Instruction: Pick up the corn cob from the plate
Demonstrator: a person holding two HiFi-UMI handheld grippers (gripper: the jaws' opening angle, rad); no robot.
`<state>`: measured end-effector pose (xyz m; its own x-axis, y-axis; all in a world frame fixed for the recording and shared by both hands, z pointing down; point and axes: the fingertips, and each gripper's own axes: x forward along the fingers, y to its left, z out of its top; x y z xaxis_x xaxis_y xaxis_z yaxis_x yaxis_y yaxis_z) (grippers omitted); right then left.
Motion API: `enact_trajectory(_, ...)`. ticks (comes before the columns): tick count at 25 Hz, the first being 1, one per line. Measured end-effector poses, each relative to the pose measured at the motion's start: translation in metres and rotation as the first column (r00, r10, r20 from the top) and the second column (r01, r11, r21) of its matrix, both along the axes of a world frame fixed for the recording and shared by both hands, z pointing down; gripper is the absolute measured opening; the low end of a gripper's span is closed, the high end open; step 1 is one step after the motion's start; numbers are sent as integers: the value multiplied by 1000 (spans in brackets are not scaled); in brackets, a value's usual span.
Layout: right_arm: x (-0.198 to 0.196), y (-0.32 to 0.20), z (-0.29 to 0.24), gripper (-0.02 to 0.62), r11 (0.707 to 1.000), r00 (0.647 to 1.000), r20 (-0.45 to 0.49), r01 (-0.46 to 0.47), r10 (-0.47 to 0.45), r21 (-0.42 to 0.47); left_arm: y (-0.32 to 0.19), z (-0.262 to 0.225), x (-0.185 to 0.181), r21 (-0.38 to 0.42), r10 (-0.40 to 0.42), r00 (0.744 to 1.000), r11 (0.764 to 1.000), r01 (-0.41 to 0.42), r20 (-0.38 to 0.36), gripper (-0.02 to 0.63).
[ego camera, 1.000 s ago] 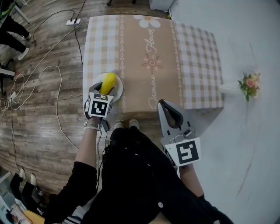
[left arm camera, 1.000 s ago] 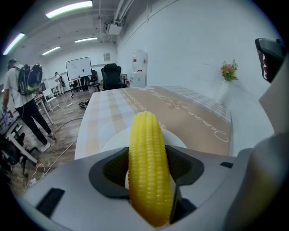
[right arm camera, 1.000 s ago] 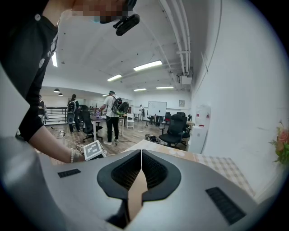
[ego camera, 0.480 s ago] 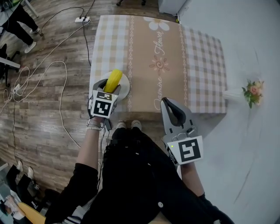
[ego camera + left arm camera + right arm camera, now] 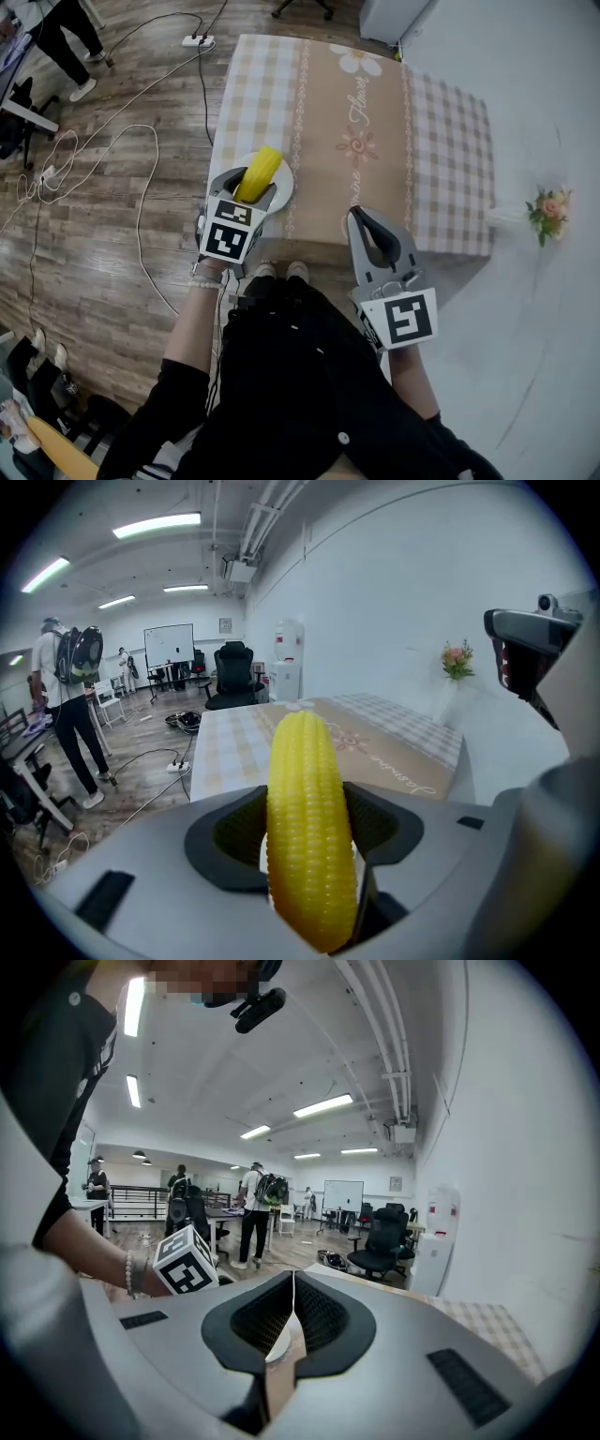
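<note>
A yellow corn cob (image 5: 258, 174) (image 5: 307, 829) is clamped between the jaws of my left gripper (image 5: 247, 187) (image 5: 309, 855), which is shut on it. The cob points away from me and sits above the white plate (image 5: 281, 186) near the table's front left corner. My right gripper (image 5: 377, 228) (image 5: 286, 1321) hovers at the table's front edge, to the right of the plate. Its jaws are pressed together with nothing between them.
The table (image 5: 375, 112) carries a beige checked cloth with flower prints. A small vase of flowers (image 5: 548, 204) stands by the white wall on the right. Cables (image 5: 141, 141) and a power strip (image 5: 197, 40) lie on the wooden floor to the left. People stand far off (image 5: 66, 705).
The corn cob and my left gripper have shifted slightly right and up in the head view, as the whole view has moved. The right gripper keeps its place by the table edge.
</note>
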<state>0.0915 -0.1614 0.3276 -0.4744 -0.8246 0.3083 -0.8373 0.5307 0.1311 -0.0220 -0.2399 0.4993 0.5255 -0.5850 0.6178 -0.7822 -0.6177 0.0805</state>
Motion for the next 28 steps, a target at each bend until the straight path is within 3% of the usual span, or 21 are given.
enact_trajectory(10, -11, 3, -6, 41, 999, 999, 14, 37, -38, 28, 15, -57, 3, 92, 9, 999, 996, -5, -52, 258)
enact_trajectory(28, -29, 5, -24, 41, 991, 994, 29, 106, -109, 86, 55, -131, -34, 235, -44, 998, 971, 53, -45, 258)
